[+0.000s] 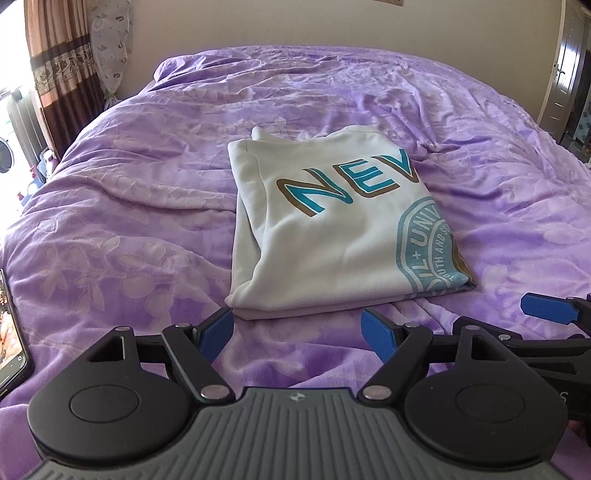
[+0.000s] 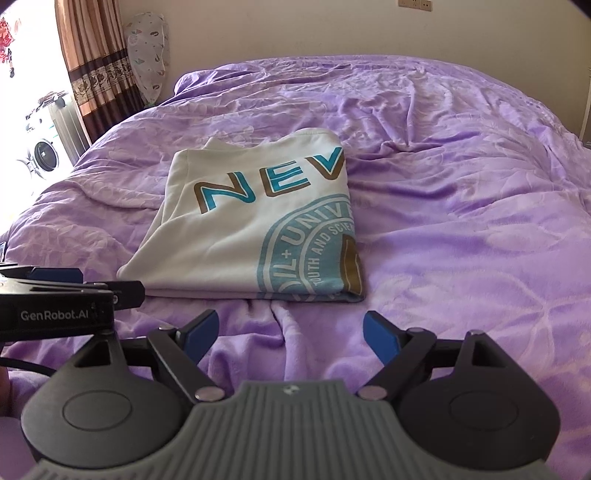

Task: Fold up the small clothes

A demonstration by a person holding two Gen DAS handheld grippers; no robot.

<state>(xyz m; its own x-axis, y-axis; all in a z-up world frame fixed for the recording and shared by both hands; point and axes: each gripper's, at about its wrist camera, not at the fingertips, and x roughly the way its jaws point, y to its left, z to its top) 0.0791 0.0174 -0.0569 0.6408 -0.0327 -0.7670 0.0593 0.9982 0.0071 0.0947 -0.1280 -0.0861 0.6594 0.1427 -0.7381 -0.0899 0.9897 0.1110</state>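
A white T-shirt (image 1: 332, 236) with teal "NEV" lettering and a round teal seal lies folded into a neat rectangle on the purple bedspread (image 1: 129, 221). It also shows in the right wrist view (image 2: 236, 236). My left gripper (image 1: 297, 332) is open and empty, just short of the shirt's near edge. My right gripper (image 2: 290, 338) is open and empty, a little back from the shirt's near right corner. The right gripper's blue finger (image 1: 550, 308) shows at the right edge of the left wrist view. The left gripper's body (image 2: 55, 299) shows at the left of the right wrist view.
A phone (image 1: 11, 332) lies on the bed at the far left. Brown curtains (image 2: 96, 66) and a window are at the back left, with a washing machine (image 2: 44, 155) beyond. A cream wall (image 2: 295, 29) runs behind the bed. A door (image 1: 569, 74) is at the right.
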